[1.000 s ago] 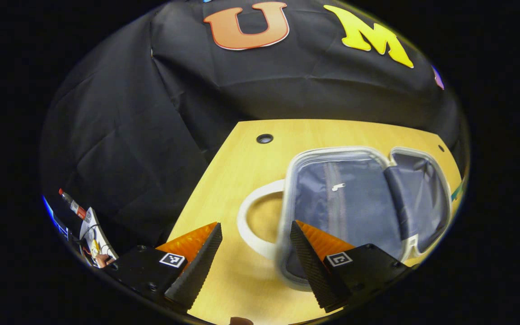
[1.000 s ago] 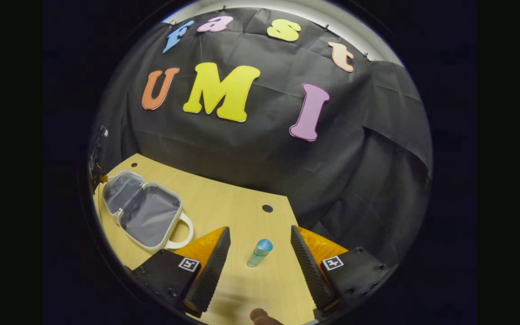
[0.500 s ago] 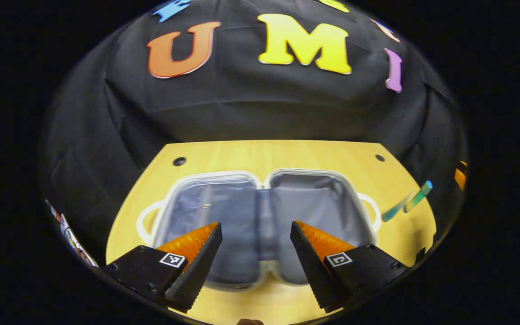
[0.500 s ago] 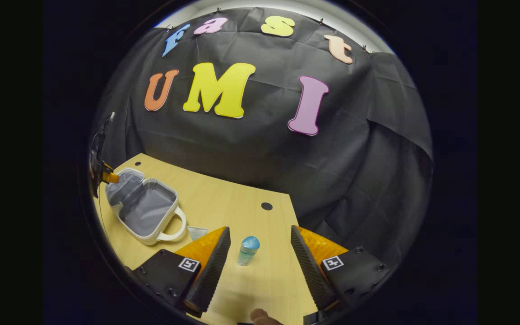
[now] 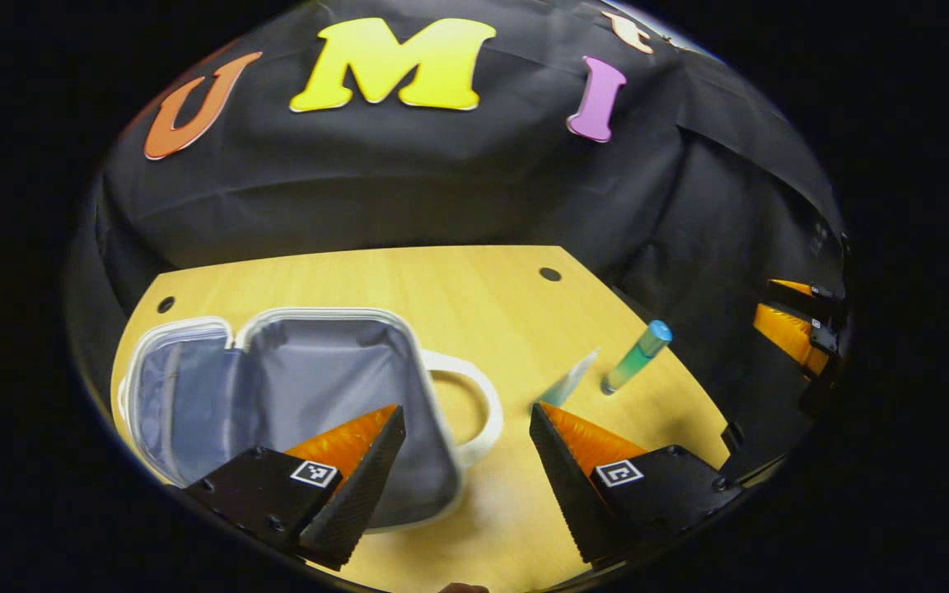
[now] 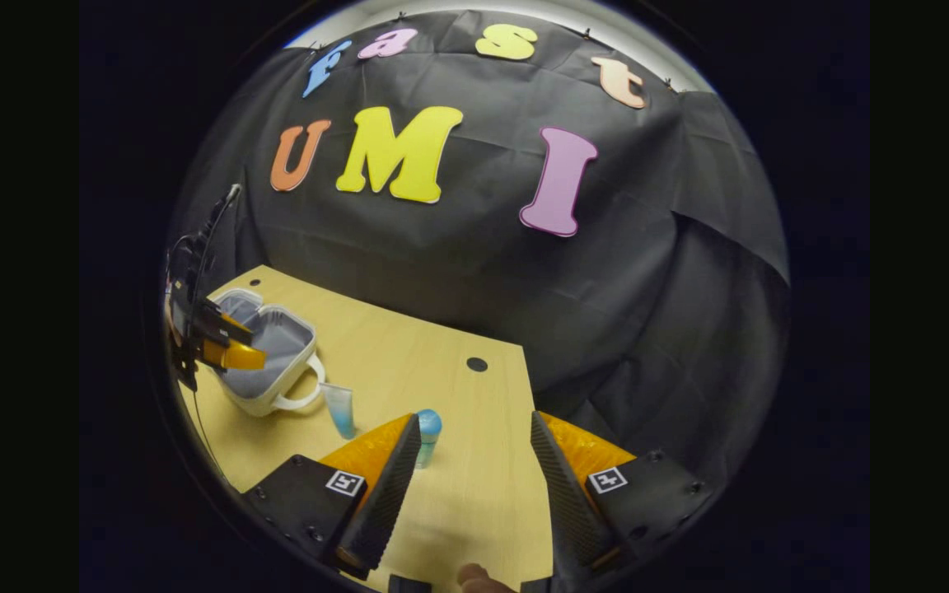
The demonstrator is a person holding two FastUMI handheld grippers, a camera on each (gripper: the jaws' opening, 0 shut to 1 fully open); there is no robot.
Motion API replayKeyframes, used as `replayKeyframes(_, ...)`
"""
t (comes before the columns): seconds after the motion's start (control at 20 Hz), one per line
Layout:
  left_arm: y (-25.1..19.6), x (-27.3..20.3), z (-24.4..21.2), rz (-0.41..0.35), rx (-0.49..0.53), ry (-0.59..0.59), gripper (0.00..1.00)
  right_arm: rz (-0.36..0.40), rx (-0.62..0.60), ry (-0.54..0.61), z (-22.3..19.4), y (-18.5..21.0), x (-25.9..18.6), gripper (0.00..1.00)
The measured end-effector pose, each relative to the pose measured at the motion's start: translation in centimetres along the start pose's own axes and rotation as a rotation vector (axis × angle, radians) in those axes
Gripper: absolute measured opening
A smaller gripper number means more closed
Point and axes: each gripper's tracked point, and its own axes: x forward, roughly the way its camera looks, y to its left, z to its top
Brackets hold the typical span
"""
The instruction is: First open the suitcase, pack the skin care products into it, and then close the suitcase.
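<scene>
The small white suitcase [image 5: 277,387] lies open on the wooden table, grey lining up, its handle [image 5: 474,403] pointing right. A green bottle with a blue cap [image 5: 635,357] stands to its right, and a clear tube [image 5: 569,383] lies between them. My left gripper [image 5: 468,461] is open above the table's near side, close to the handle. In the right gripper view my right gripper [image 6: 474,469] is open and empty, the bottle [image 6: 427,435] just beyond its left finger, the tube [image 6: 340,409] and the suitcase [image 6: 264,350] farther left. The left gripper [image 6: 223,346] hangs over the suitcase there.
The wooden table [image 5: 441,288] has small round holes [image 5: 549,273] near its far corners, with its right edge just past the bottle. The black cloth wall rises behind it. The right gripper [image 5: 796,321] appears at the far right of the left gripper view.
The left gripper has swung to the right, so the suitcase slid left in its view and the bottle and tube came in. The right gripper shifted slightly right; the bottle now sits by its left finger.
</scene>
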Motion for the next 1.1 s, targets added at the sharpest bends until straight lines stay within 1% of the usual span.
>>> replayKeyframes(0.05, -0.3, 0.8, -0.3, -0.029, 0.006, 0.004, 0.98, 0.004, 0.0, 0.006, -0.3, -0.3, 0.0, 0.8)
replayKeyframes(0.15, -4.3, 2.9, -0.4, -0.086, 0.015, 0.016, 0.98, 0.009, -0.006, 0.02, -0.9, -0.7, 0.3, 0.8)
replayKeyframes(0.3, -6.9, 5.5, -1.4, -0.144, 0.032, 0.035, 0.98, 0.015, -0.019, 0.041, -1.8, -1.1, 0.6, 0.8)
replayKeyframes(0.4, -7.8, 7.4, -1.7, -0.15, 0.047, 0.042, 0.98, 0.019, -0.025, 0.053, -2.4, -1.4, 0.9, 0.78)
replayKeyframes(0.5, -8.6, 9.8, -2.5, -0.143, 0.046, 0.062, 0.98, 0.024, -0.033, 0.073, -3.3, -1.7, 1.2, 0.8)
replayKeyframes(0.55, -8.9, 10.7, -2.8, -0.143, 0.042, 0.071, 0.98, 0.028, -0.039, 0.081, -3.6, -1.8, 1.2, 0.78)
replayKeyframes(0.65, -8.9, 12.4, -3.1, -0.133, 0.046, 0.059, 0.98, 0.038, -0.052, 0.097, -4.4, -1.8, 1.4, 0.8)
replayKeyframes(0.75, -8.6, 14.0, -3.5, -0.109, 0.048, 0.053, 0.92, 0.046, -0.07, 0.11, -5.1, -2.0, 1.8, 0.8)
replayKeyframes(0.8, -8.3, 14.7, -3.8, -0.096, 0.043, 0.055, 0.86, 0.051, -0.076, 0.118, -5.4, -2.2, 2.0, 0.78)
replayKeyframes(0.85, -8.0, 15.2, -4.0, -0.083, 0.031, 0.058, 0.83, 0.056, -0.078, 0.126, -5.6, -2.1, 2.3, 0.78)
replayKeyframes(0.9, -7.5, 15.7, -4.2, -0.063, 0.017, 0.059, 0.76, 0.063, -0.08, 0.134, -6.0, -2.2, 2.4, 0.8)
replayKeyframes(0.95, -7.3, 16.1, -4.4, -0.058, -0.001, 0.063, 0.7, 0.069, -0.085, 0.139, -6.2, -2.2, 2.7, 0.8)
replayKeyframes(1.0, -7.2, 16.2, -4.6, -0.048, -0.018, 0.069, 0.61, 0.074, -0.092, 0.143, -6.4, -2.1, 3.1, 0.8)
replayKeyframes(1.05, -7.2, 16.4, -4.6, -0.047, -0.027, 0.062, 0.57, 0.084, -0.093, 0.146, -6.6, -2.0, 3.4, 0.8)
replayKeyframes(1.1, -7.2, 16.4, -4.6, -0.044, -0.025, 0.056, 0.54, 0.1, -0.09, 0.147, -6.7, -1.6, 4.0, 0.8)
